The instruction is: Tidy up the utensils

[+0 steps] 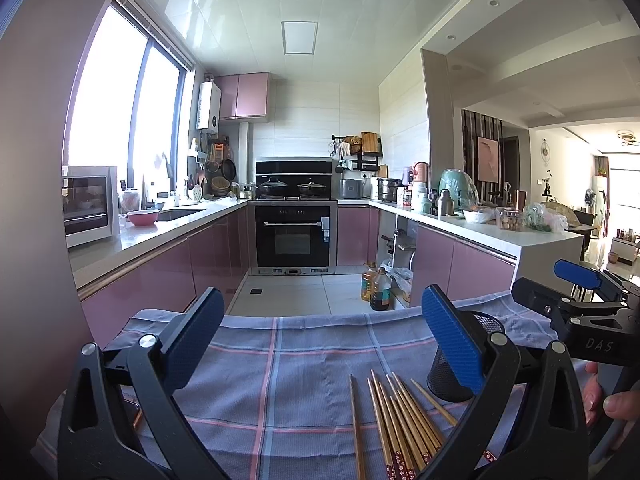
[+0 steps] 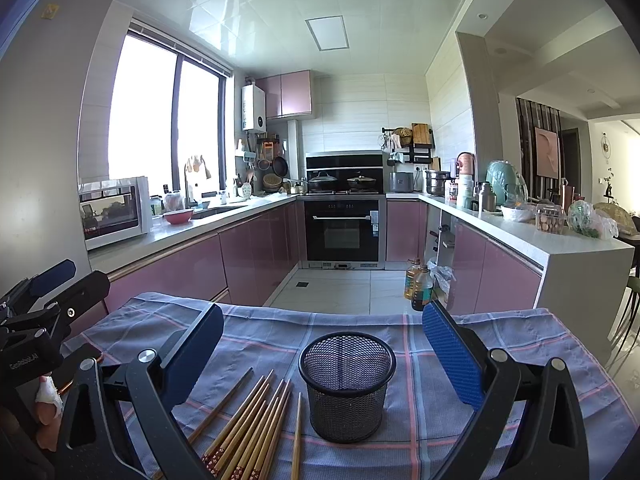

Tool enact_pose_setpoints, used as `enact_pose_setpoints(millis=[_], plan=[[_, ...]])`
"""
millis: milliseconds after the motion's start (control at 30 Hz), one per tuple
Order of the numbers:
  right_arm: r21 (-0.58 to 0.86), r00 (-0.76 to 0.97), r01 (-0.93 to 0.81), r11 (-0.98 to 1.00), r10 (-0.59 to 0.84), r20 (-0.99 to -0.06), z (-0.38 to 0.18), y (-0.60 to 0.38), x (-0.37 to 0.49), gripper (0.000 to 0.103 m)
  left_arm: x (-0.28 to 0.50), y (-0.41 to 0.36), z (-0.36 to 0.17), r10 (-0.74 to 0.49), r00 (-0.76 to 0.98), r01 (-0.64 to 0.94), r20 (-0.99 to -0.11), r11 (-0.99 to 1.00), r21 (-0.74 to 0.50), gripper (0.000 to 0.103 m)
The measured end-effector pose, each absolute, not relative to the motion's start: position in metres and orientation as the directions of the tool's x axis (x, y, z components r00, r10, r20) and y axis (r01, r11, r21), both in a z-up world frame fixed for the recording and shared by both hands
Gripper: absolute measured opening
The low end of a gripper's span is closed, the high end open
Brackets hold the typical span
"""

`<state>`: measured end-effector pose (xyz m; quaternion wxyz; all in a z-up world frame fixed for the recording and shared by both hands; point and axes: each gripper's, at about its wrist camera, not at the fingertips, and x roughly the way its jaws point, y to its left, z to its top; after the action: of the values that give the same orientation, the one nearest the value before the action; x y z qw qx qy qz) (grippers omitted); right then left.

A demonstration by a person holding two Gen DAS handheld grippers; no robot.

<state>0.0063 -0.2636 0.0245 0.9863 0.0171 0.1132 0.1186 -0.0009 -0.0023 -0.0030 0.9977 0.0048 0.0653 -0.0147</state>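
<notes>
Several wooden chopsticks [image 2: 256, 428] with red flowered ends lie loose on a blue checked cloth [image 2: 440, 344], just left of an upright, empty black mesh cup [image 2: 347, 384]. My right gripper [image 2: 324, 356] is open and empty, its jaws spread wide around the cup from above. In the left wrist view the chopsticks [image 1: 400, 420] lie low between the jaws and the cup [image 1: 452, 368] is partly hidden behind the right finger. My left gripper [image 1: 324, 340] is open and empty above the cloth.
The cloth-covered table ends ahead, with tiled kitchen floor beyond. Two oil bottles [image 2: 418, 284] stand on the floor by the pink cabinets. The other gripper shows at each view's edge, with the right gripper [image 1: 576, 300] at the left wrist view's right side.
</notes>
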Motion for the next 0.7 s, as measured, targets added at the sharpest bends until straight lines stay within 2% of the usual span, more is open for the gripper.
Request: enact_pose_setpoints(millis=[433,600,700], plan=[[0.062,0.940,-0.234,0.970,0.242,-0.241,0.020,-0.267,0.006,0.096,0.002,0.001,-0.005,-0.035,0.987,0.037,-0.157,0.999,0.006,0.097],[0.069,0.910,-0.274,0.959,0.281,-0.306,0.013,-0.267,0.012,0.096,0.009,0.003,-0.012,-0.033,0.975,0.038,-0.219,0.999,0.021,0.097],[0.064,0.873,-0.312,0.948,0.313,-0.374,0.003,-0.266,0.018,0.096,0.021,0.006,-0.022,-0.047,0.955,0.059,-0.294,0.998,0.030,0.097]])
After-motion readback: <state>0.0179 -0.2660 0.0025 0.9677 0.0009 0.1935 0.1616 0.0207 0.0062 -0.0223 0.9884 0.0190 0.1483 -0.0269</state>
